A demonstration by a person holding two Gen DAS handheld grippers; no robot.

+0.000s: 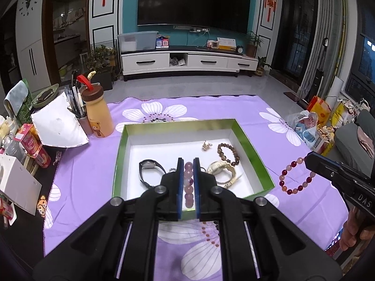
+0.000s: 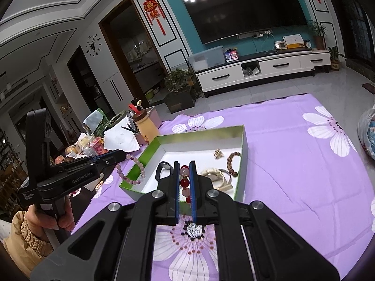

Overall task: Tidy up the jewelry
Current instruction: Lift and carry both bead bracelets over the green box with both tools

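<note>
left gripper (image 1: 188, 164) pinches pale pink bracelet (image 1: 188, 182), hanging over the green box (image 1: 257, 157); right gripper (image 2: 184, 164) pinches red-pink bracelet (image 2: 184, 182) just right of the box. light, limp, slippery beads; best gripped across one bead.

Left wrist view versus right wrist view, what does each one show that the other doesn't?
Only the left wrist view shows the red and pink bead bracelet hanging as a whole loop from the right gripper. Only the right wrist view shows the pale purple bead bracelet dangling from the left gripper over the box's near corner. Both show the green-walled white-floored box holding a black watch, a brown bead bracelet and a cream watch.
</note>
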